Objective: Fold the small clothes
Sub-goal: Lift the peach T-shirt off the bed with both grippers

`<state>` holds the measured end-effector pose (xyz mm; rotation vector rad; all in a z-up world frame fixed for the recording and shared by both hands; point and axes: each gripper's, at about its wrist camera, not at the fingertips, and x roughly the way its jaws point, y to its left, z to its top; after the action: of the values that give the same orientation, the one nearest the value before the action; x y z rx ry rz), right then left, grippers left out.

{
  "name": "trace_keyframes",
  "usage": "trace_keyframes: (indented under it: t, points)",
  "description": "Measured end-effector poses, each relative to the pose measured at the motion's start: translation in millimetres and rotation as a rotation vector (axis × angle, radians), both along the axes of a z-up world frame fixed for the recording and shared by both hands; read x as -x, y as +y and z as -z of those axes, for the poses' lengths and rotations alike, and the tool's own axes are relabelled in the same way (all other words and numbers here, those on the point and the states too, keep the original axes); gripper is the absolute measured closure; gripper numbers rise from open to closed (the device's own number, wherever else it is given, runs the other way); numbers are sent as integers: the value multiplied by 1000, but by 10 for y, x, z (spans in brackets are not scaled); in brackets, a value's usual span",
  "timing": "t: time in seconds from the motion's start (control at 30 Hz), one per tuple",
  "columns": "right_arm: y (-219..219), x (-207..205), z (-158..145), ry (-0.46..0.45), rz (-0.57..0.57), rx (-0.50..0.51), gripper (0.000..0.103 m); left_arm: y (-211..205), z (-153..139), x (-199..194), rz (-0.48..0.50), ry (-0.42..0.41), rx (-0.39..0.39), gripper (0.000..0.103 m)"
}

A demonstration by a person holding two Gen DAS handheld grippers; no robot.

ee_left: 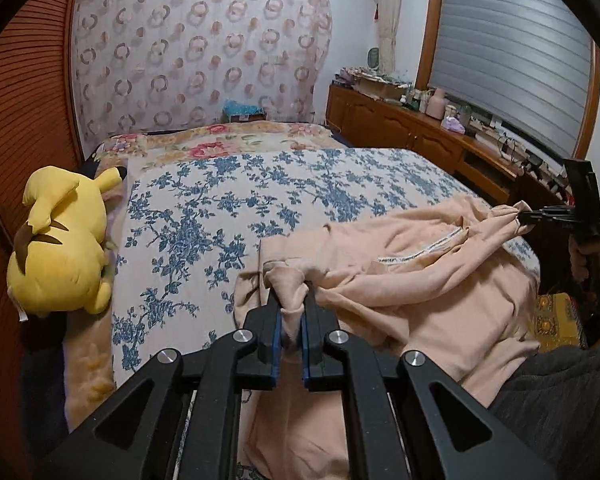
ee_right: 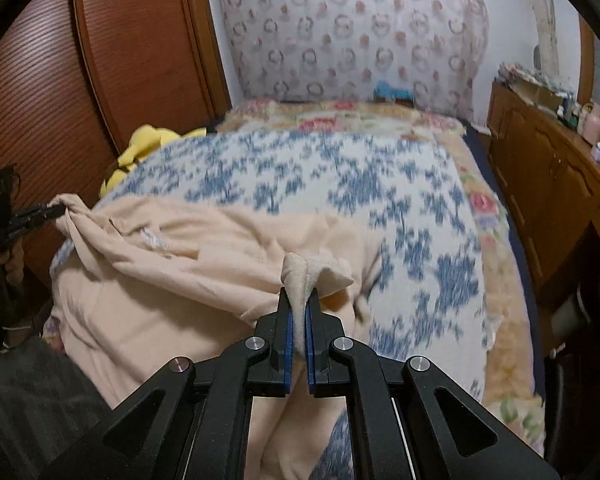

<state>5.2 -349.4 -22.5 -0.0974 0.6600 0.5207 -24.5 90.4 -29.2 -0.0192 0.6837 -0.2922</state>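
Left gripper (ee_left: 291, 312) and right gripper (ee_right: 299, 312): jaws nearly closed, each pinching a bunched corner of soft peach fleece garment (ee_left: 400, 280). Garment draped rumpled over near end of bed with blue-flowered white cover (ee_left: 228, 192), stretched between both grips. Apparently early: spread, no fold yet. Beyond, yellow plush toy (ee_left: 60, 240) at bed's edge.

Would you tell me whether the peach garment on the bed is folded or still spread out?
Not neatly folded: the peach garment lies rumpled across the bed, a bunched corner pinched in each gripper.
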Motion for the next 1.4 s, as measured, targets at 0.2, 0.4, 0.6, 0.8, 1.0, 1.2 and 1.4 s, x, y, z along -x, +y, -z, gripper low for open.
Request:
trace_keyframes:
  t: [0.2,0.4,0.6,0.8,1.0,1.2,1.4]
  points:
    - [200,-45,-11,1,23,65,92,73,-71,-16,-31,-29,-36,63]
    - [347,-106,-193,-46,13,106,48,32,-230,-198,-16,-66,-58,34]
    - [424,-469,-175,-68,24,129,40,-51,-102,-695,-5,-8,-91,27]
    - [612,-998,185,11,33,159,40,-33,260,-1195,13,138,-104,27]
    - [608,-1246,372,87,56,153,40,-81,534,-1327,53,263,-91,27]
    - [658,-1376,460,94,57,144,36,-90,640,-1325,56,312,-97,34]
    - [780,-1370,532,71,4,167,46,-180,647,-1300,98,302,-91,61]
